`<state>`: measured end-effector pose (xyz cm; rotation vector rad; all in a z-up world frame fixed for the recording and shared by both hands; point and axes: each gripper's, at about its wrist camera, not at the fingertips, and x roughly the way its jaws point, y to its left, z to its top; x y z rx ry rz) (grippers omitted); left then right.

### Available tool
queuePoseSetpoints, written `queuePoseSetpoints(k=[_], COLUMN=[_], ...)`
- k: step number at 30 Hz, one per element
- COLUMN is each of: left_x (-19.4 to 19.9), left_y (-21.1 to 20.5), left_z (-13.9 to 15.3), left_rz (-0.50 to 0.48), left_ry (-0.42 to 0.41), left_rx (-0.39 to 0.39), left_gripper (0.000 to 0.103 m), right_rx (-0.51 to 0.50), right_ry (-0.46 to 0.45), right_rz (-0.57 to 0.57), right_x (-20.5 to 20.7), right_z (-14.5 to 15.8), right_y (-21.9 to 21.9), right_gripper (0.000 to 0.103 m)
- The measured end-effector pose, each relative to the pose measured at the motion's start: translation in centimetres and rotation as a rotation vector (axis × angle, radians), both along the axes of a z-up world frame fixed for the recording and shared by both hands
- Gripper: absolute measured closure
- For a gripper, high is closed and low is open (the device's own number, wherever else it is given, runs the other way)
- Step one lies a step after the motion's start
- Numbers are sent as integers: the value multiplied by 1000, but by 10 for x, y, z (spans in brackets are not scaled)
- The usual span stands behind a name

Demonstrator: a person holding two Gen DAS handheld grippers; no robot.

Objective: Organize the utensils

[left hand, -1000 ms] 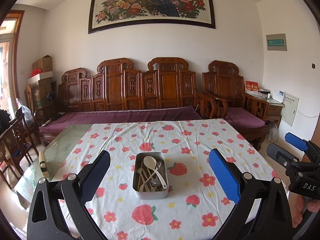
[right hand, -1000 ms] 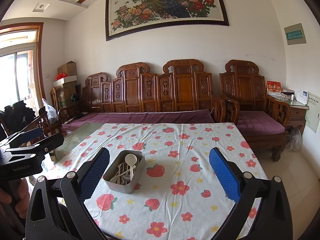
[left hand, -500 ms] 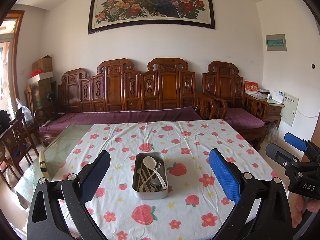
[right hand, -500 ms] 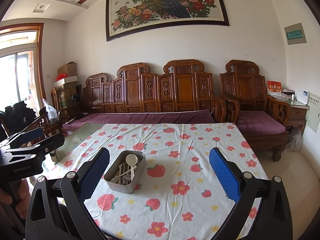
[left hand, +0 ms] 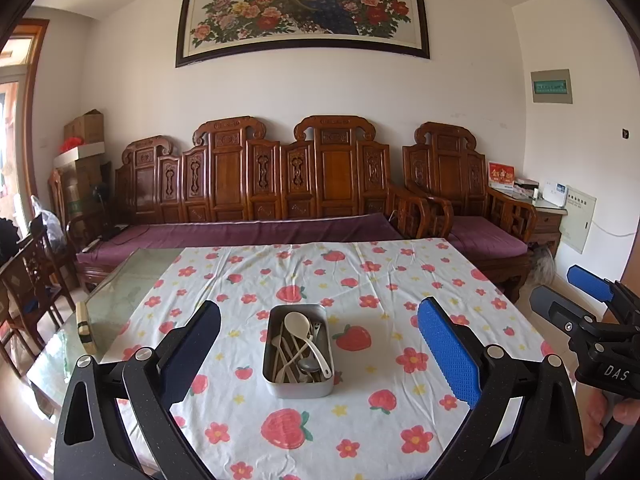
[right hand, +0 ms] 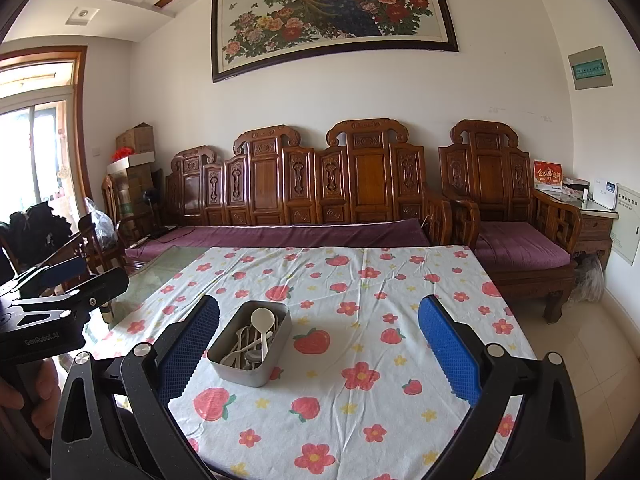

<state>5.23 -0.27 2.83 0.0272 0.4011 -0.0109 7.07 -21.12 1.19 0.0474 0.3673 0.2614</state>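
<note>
Table (left hand: 400,264): filling the lower half of both views; flowered cloth (left hand: 360,412) lying flat over it, giving the tin a level seat.
Left gripper (left hand: 319,354): hanging above the near edge, fingers spread wide, holding nothing; the tin is sitting dead centre between them, so it is probably lined up for a straight reach.
Right gripper (right hand: 319,354): hovering likewise, fingers spread wide and bare; tin lying lower left of centre in its view, just by the left finger.
Tin (left hand: 298,352): grey, rectangular, open-topped, resting mid-table, lower centre of frame.
Utensils (left hand: 298,354): all lying inside the tin, none showing on the cloth; pale spoons crossing in a loose heap, one large ladle-like spoon (right hand: 263,326) on top, a metal piece or two beneath. Gathered, though not aligned; whether more sorting is due, cannot tell.
</note>
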Motion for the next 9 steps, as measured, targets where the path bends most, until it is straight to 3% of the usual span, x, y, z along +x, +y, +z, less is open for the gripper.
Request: queuePoseSetpoints(k=[9], left_x=[0], left_y=[-2], left_z=[1], left_rz=[2], left_ry=[-1], left_rx=[2], left_gripper=[8], right_rx=[2], right_ry=[0], right_rz=[0], right_x=[0], right_z=[1], right_y=[0], right_gripper=[3])
